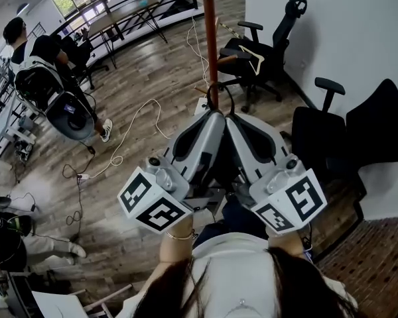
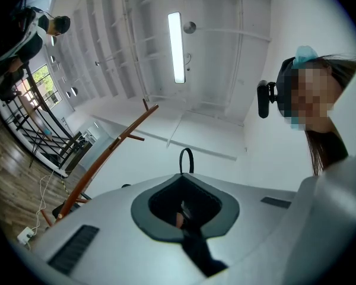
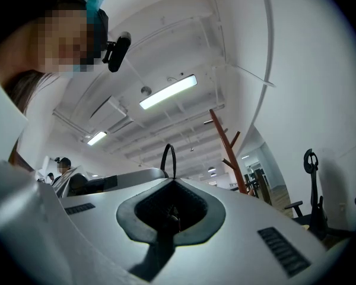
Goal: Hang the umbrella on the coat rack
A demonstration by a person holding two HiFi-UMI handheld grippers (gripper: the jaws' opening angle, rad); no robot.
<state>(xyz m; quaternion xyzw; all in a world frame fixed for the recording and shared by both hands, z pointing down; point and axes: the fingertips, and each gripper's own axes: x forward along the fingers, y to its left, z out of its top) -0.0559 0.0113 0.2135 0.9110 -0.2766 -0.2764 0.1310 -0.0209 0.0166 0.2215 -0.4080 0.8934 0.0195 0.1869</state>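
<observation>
In the head view my two grippers are pressed side by side, pointing at the red-brown coat rack pole. The left gripper and right gripper both look shut on the dark umbrella, whose black strap loop sticks out past their tips. The left gripper view shows the left gripper with jaws closed round a dark piece, the strap loop above it and the coat rack to its left. For the right gripper it is the same: strap loop above, coat rack to the right. Most of the umbrella is hidden.
Black office chairs stand right of the rack along a white wall. White cables trail over the wooden floor. A person with a backpack stands at the left near a railing.
</observation>
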